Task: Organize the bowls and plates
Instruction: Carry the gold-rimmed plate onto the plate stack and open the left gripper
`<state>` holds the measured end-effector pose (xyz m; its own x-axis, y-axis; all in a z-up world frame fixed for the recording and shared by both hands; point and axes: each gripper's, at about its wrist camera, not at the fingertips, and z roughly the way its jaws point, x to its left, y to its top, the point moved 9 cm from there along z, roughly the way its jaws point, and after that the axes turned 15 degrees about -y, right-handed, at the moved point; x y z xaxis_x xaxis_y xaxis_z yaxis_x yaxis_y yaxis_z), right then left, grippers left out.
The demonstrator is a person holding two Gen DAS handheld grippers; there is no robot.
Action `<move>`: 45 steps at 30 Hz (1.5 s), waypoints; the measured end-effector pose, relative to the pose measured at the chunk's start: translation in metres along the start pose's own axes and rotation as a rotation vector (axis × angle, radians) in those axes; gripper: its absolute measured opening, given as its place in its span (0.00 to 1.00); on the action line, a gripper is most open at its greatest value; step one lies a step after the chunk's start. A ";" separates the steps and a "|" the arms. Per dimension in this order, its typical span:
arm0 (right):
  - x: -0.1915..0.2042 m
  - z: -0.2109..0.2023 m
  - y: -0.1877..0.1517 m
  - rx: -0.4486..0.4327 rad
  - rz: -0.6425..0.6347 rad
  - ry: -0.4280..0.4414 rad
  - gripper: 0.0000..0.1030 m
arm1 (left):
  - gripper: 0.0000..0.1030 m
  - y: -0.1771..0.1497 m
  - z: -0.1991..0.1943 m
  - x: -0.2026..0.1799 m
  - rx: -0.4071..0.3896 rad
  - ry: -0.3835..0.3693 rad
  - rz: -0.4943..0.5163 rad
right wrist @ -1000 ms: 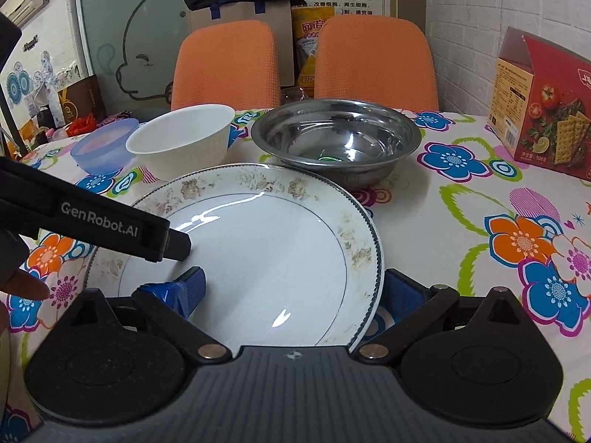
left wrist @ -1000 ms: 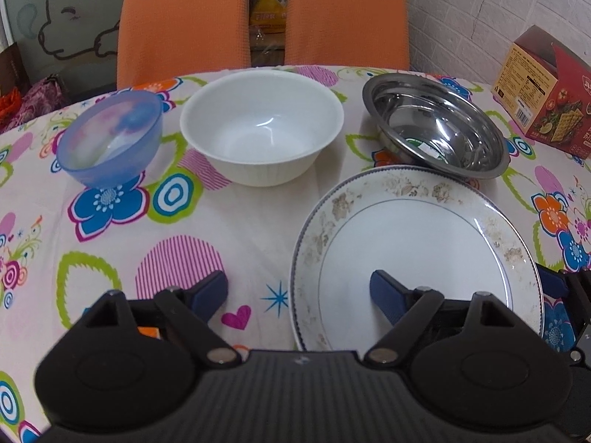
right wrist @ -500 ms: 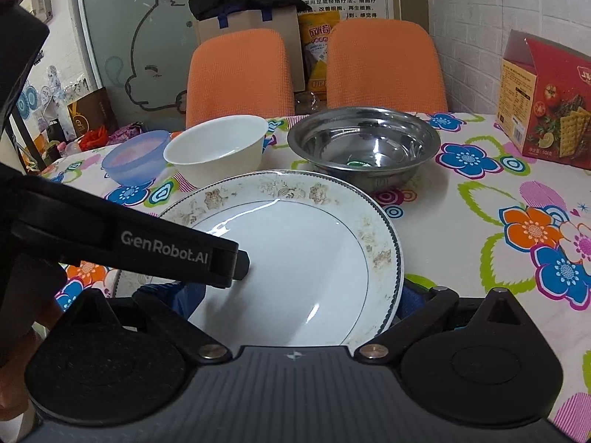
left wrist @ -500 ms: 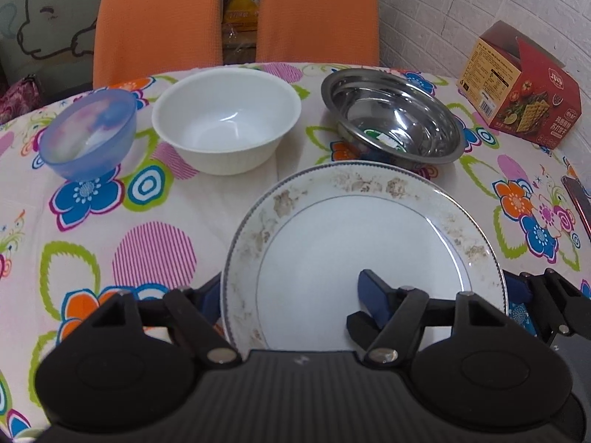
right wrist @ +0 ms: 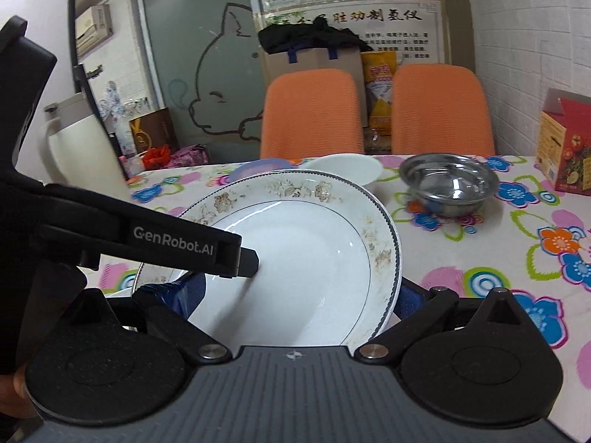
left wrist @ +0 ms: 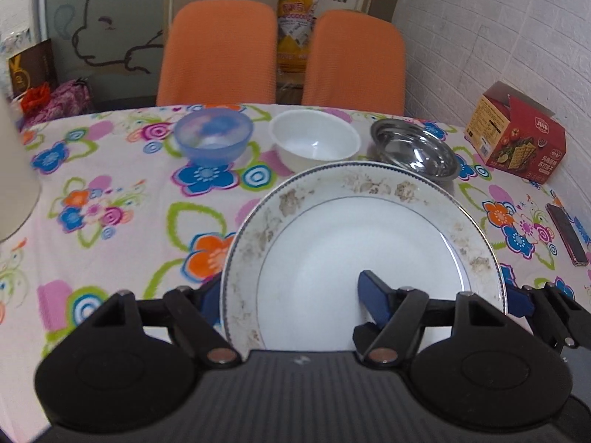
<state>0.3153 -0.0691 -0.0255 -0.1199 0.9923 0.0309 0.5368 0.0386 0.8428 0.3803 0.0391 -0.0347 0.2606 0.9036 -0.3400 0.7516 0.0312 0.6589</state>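
A large white plate (left wrist: 351, 258) with a brown flower rim hangs tilted above the table, carried between both grippers. My left gripper (left wrist: 291, 295) is open: its left finger sits outside and under the plate's left rim, its right finger over the plate's well. My right gripper (right wrist: 295, 295) is open too, straddling the right rim of the plate (right wrist: 303, 265) the same way. Behind stand a blue plastic bowl (left wrist: 213, 134), a white bowl (left wrist: 314, 142) and a steel bowl (left wrist: 413, 147).
A red cracker box (left wrist: 517, 136) and a phone (left wrist: 567, 232) lie on the right of the flowered tablecloth (left wrist: 110, 203). A white jug (right wrist: 81, 147) stands at the left edge. Two orange chairs (left wrist: 218, 51) are behind the table.
The plate has come up off the tablecloth and tilted, carried by both grippers. Both cameras have risen and pulled back, so the three bowls look smaller and farther away.
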 end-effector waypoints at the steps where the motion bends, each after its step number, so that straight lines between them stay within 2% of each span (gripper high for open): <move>1: 0.013 -0.005 -0.004 0.002 -0.011 0.023 0.87 | 0.69 -0.007 -0.012 0.009 -0.008 0.018 -0.017; 5: 0.061 -0.016 -0.023 0.027 -0.055 0.100 0.87 | 0.69 -0.038 -0.055 0.045 -0.042 0.105 -0.052; 8: 0.087 -0.020 -0.038 0.061 -0.079 0.144 0.87 | 0.69 -0.061 -0.075 0.069 -0.046 0.141 -0.088; 12: 0.104 -0.017 -0.053 0.097 -0.112 0.156 0.87 | 0.69 -0.084 -0.082 0.091 -0.034 0.153 -0.127; 15: 0.105 -0.014 -0.061 0.110 -0.117 0.142 0.87 | 0.69 -0.093 -0.077 0.100 -0.032 0.131 -0.148; 19: 0.099 -0.011 -0.063 0.118 -0.095 0.123 0.87 | 0.69 -0.094 -0.069 0.098 -0.038 0.099 -0.141; 22: 0.097 -0.013 -0.060 0.087 -0.108 0.102 0.87 | 0.68 -0.089 -0.072 0.093 -0.082 0.106 -0.094; 29: 0.090 -0.012 -0.055 0.086 -0.074 0.134 0.84 | 0.75 -0.072 -0.092 0.087 -0.170 0.109 -0.066; 31: 0.081 -0.016 -0.050 0.062 -0.015 0.134 0.85 | 0.76 -0.068 -0.097 0.086 -0.186 0.114 -0.059; 33: 0.073 -0.020 -0.043 0.032 -0.002 0.110 0.85 | 0.81 -0.065 -0.100 0.084 -0.202 0.115 -0.053; 38: 0.055 -0.027 -0.033 0.004 0.027 0.100 0.85 | 0.81 -0.056 -0.097 0.068 -0.217 0.085 -0.030; 45: 0.005 -0.016 -0.037 0.048 0.103 0.039 0.85 | 0.81 -0.045 -0.080 0.035 -0.211 0.021 -0.001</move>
<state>0.2814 -0.0679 -0.0483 -0.0936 0.9860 0.1380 0.5872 -0.0573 0.8074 0.3071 0.1032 -0.0223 0.2457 0.9122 -0.3281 0.6080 0.1186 0.7850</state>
